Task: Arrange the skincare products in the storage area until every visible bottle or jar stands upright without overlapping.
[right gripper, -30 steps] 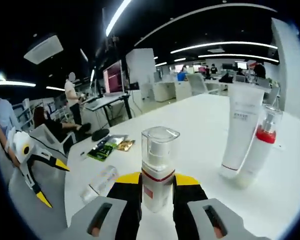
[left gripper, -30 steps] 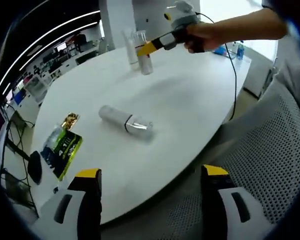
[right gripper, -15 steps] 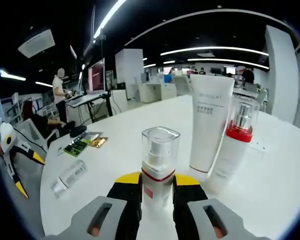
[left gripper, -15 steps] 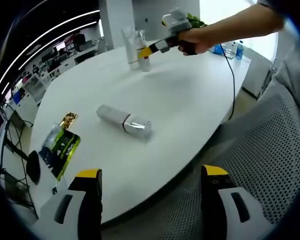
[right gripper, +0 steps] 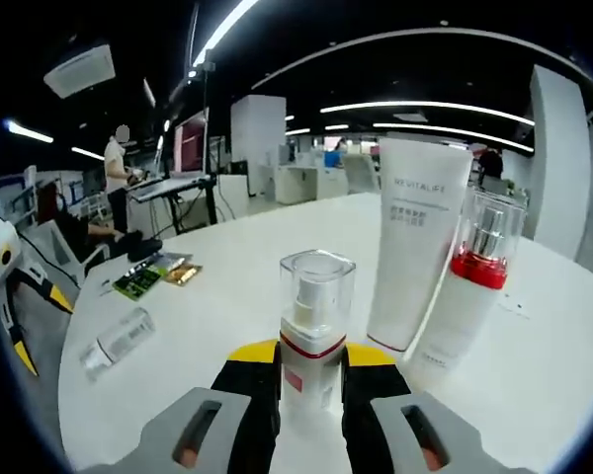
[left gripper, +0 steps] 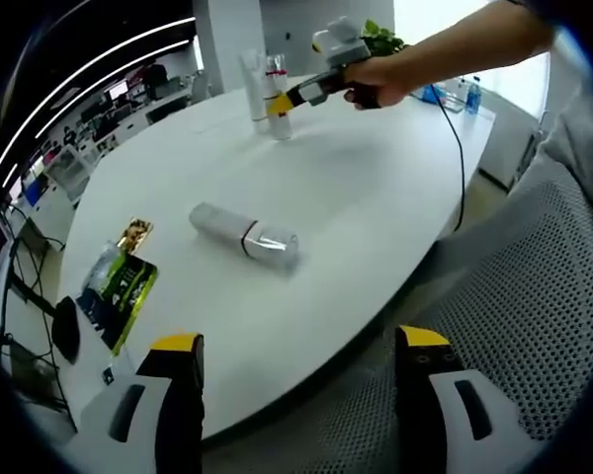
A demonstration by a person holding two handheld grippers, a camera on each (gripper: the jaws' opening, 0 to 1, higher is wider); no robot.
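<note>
You have four skincare products on the white table [right gripper: 227, 296]: one pump bottle with a clear cap [right gripper: 311, 331], one white tube [right gripper: 415, 252] standing on its cap, one red-collared pump bottle [right gripper: 471, 286], and one bottle lying on its side [left gripper: 242, 235]. That makes three upright and one down. Beyond those, you can count two foil sachets, one green [left gripper: 119, 291] and one gold [left gripper: 135, 235], and two grippers, the left gripper [left gripper: 296, 415] and the right gripper [right gripper: 311, 380].
</note>
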